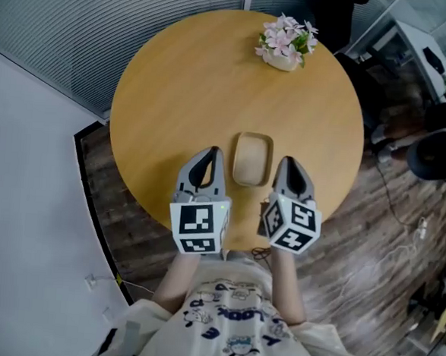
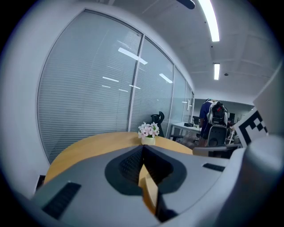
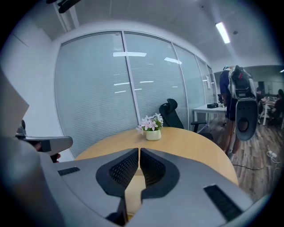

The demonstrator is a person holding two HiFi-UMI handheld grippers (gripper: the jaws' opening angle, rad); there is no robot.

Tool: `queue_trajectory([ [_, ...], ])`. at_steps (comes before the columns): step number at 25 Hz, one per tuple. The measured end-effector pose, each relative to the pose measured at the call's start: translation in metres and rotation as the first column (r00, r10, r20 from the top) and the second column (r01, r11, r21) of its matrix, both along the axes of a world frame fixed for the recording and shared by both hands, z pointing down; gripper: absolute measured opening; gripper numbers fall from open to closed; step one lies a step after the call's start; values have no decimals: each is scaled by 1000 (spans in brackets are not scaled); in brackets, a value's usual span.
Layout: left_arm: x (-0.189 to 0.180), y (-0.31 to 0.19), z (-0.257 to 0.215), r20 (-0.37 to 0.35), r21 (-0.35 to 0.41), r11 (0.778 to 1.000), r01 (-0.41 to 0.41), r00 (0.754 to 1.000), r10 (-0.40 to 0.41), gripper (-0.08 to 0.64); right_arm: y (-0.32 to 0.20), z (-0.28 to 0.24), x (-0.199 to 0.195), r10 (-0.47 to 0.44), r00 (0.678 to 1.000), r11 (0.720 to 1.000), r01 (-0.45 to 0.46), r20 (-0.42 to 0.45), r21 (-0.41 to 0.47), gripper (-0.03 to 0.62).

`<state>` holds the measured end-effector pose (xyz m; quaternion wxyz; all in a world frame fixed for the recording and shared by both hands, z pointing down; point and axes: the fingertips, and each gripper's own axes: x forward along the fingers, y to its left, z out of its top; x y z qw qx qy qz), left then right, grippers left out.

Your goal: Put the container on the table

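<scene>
The container (image 1: 252,159), a pale beige tub with rounded corners, rests on the round wooden table (image 1: 183,94) near its front edge. My left gripper (image 1: 212,151) lies just left of it, jaws shut with nothing between them. Just right of the container sits my right gripper (image 1: 286,163), also shut and empty. Neither touches the container. In the left gripper view the left gripper (image 2: 143,148) has its jaws closed over the tabletop, and the right gripper view shows the right gripper (image 3: 139,151) the same way.
A small white pot of pink flowers (image 1: 286,45) stands at the table's far edge. Glass walls with blinds (image 2: 88,88) run behind the table. An office chair (image 1: 436,154) and floor cables lie to the right. A person (image 3: 237,88) stands by the desks.
</scene>
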<state>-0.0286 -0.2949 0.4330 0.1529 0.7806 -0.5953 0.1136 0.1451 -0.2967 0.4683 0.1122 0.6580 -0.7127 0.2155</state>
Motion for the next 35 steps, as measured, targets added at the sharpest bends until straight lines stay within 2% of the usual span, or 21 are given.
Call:
queue_trajectory([
  [8,-1,10,-56,-2,114,993,9,1000,-9,3,8,-67,-7,-39,999,988,39,0,150,12],
  [17,-2,26,-88,-12,180,984,11,1000,-9,3,22,-110,-12,-63,998,968,62,-2,241,12],
  [24,-3,33,-102,-18,208,978,13,1000,-9,3,29,-122,-15,-76,997,961,77,-13,265,12],
  [35,-9,39,-107,-18,212,977,1,1000,3,3,33,-126,-25,-86,996,960,87,-16,266,12],
])
